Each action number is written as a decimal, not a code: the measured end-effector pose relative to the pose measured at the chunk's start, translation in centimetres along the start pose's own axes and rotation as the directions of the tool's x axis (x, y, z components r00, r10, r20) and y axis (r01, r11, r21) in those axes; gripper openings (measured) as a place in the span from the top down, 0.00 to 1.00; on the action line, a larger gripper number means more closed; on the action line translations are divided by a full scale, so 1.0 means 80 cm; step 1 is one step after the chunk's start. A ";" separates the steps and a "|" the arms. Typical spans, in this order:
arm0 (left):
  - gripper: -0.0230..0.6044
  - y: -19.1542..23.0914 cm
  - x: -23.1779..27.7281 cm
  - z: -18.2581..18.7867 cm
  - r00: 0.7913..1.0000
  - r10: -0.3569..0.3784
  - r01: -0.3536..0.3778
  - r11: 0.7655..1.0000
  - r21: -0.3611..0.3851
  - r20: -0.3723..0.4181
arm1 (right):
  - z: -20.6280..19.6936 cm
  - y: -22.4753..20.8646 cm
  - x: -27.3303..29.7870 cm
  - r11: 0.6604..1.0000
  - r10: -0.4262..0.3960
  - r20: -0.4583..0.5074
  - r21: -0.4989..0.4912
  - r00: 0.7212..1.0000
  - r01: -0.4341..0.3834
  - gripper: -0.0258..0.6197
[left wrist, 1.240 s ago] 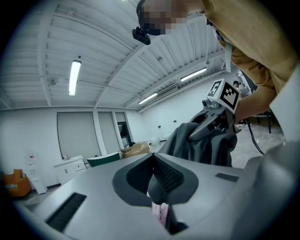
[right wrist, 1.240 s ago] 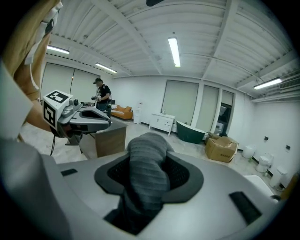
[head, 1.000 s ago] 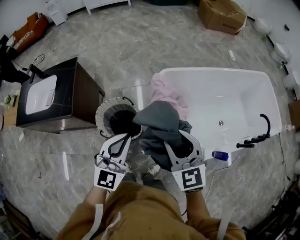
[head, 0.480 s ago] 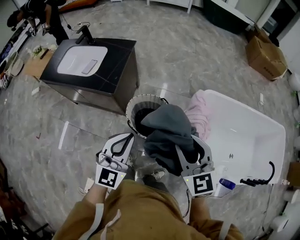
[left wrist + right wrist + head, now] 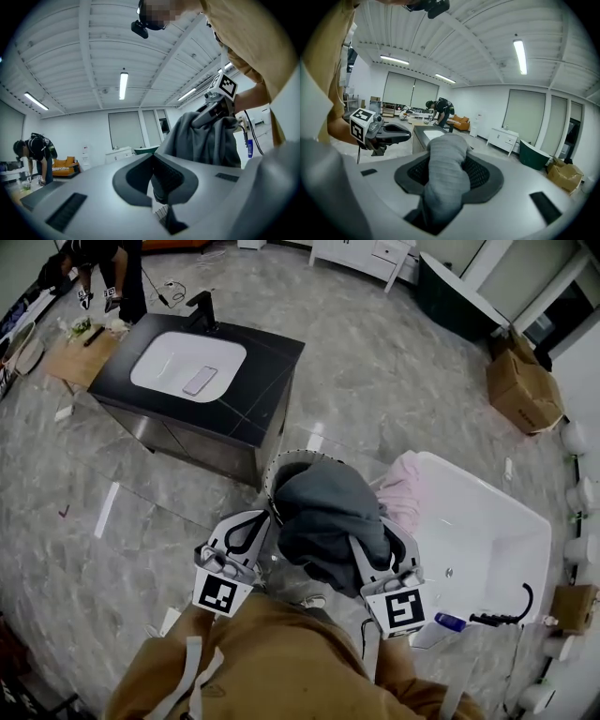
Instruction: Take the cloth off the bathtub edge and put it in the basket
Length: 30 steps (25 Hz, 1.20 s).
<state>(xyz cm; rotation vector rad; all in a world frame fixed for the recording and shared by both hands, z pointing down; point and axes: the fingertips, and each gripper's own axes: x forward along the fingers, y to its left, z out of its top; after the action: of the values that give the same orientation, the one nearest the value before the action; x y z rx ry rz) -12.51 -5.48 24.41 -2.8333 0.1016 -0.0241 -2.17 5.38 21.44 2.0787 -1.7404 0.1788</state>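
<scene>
Now, both hands are out in front of the person, side by side. The left gripper points about level; its jaws are together with nothing between them. The right gripper tips slightly down, with its pads clamped on the grey cloth.

The cloth is off the tub, bunched in a mound over the right jaws. It hangs over the basket and hides most of the opening, so only the far-left rim shows. What is inside cannot be made out.

In the right gripper view, one thick fold runs lengthwise along the jaws and rises out past their tips, away from the person. The rest drapes back down toward the person.

A pink cloth lies over the tub's near corner. A phone sits in the basin of the dark vanity beyond the basket.
</scene>
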 end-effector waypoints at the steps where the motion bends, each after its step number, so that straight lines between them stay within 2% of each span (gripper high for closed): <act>1: 0.95 0.007 -0.001 0.000 1.000 -0.007 0.007 1.000 0.002 0.011 | 0.005 0.003 0.005 1.000 -0.009 -0.001 0.000 1.000 0.009 0.69; 5: 0.95 0.029 0.002 -0.005 0.999 -0.022 0.022 1.000 -0.002 0.026 | 0.014 0.012 0.024 0.999 -0.033 -0.013 -0.003 0.999 0.033 0.69; 8: 0.95 0.027 0.012 -0.011 0.999 -0.044 0.044 0.999 -0.014 0.019 | 0.007 0.014 0.037 1.000 -0.031 -0.029 -0.008 0.999 0.030 0.69; 17: 0.95 0.000 0.071 -0.058 0.992 -0.114 0.112 0.993 -0.048 -0.046 | -0.058 -0.007 0.090 0.999 0.037 -0.102 -0.003 0.994 -0.038 0.69; 25: 0.95 -0.010 0.116 -0.083 0.991 -0.112 0.106 0.991 -0.087 -0.078 | -0.098 -0.042 0.126 0.998 0.055 -0.115 0.001 0.992 -0.055 0.69; 30: 0.95 -0.017 0.133 -0.131 0.985 -0.111 0.096 0.989 -0.114 -0.130 | -0.141 -0.052 0.176 0.997 0.071 -0.111 0.000 0.991 -0.072 0.69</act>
<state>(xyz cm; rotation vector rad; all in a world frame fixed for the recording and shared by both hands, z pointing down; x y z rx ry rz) -2.08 -8.12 34.84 -2.9397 -0.0156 -0.2414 6.61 -2.47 35.71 1.9656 -1.7480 0.3052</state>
